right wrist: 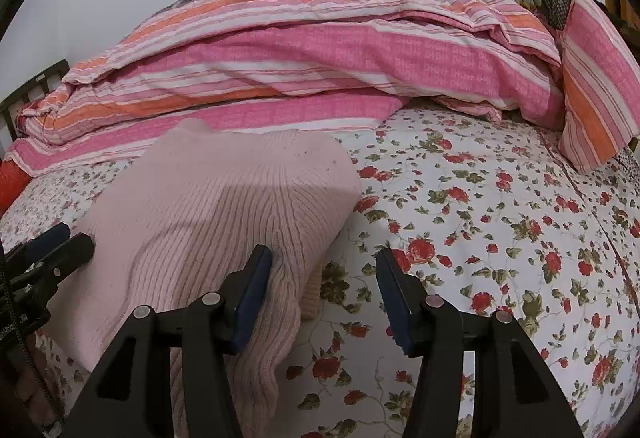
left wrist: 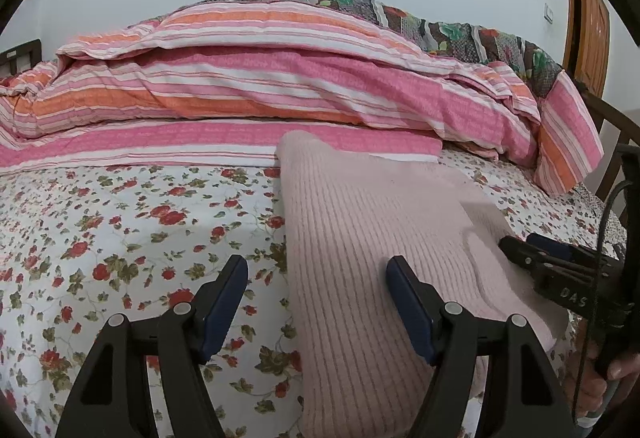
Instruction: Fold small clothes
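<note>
Both grippers stand wide open, gripping nothing: the left gripper (left wrist: 318, 302) straddles the left edge of a pale pink ribbed knit garment (left wrist: 372, 246), while the right gripper (right wrist: 322, 292) straddles its right edge, one finger against the knit. It lies on a rose-print white bedsheet (right wrist: 480, 238), striped pink-and-orange quilt (left wrist: 260, 78) heaped beyond.

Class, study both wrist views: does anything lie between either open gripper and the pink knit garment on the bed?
Nothing visible does. The left gripper straddles the left edge of the pink knit garment, and the right gripper straddles its right edge. Only the floral bedsheet lies around it; the striped quilt sits behind.
</note>
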Action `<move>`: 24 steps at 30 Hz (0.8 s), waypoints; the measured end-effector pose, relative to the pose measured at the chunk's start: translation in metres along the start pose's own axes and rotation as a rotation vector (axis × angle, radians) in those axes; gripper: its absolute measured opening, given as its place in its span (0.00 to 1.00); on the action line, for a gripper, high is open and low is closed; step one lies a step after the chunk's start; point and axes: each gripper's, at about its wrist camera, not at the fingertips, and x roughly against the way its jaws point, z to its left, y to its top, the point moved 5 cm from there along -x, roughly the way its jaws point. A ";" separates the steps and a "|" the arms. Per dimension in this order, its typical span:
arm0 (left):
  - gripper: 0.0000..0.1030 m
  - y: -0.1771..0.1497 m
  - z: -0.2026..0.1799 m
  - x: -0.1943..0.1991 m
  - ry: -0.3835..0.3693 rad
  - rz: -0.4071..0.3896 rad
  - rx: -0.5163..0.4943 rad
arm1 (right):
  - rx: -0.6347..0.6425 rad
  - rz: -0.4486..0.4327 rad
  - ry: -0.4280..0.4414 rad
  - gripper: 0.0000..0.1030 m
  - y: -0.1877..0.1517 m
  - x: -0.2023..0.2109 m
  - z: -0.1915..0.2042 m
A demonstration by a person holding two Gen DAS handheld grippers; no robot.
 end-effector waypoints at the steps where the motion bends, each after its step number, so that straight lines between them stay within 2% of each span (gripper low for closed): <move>1: 0.69 0.001 0.001 0.001 0.003 -0.005 0.005 | -0.011 -0.015 0.009 0.51 0.002 0.005 -0.002; 4: 0.69 0.004 0.010 0.003 0.008 -0.017 0.029 | -0.023 -0.045 0.027 0.51 0.003 0.014 -0.005; 7: 0.69 0.001 0.011 -0.002 -0.006 0.011 0.042 | 0.003 -0.001 0.001 0.51 -0.003 0.002 -0.003; 11: 0.69 -0.001 0.004 -0.004 0.017 0.009 0.005 | 0.006 0.004 -0.010 0.51 -0.004 0.001 -0.002; 19: 0.69 0.001 0.001 -0.006 0.002 0.029 -0.005 | 0.001 0.009 -0.003 0.51 -0.004 0.005 -0.002; 24: 0.69 0.004 0.000 -0.003 0.006 0.021 -0.022 | -0.085 0.044 0.030 0.51 -0.003 0.013 -0.006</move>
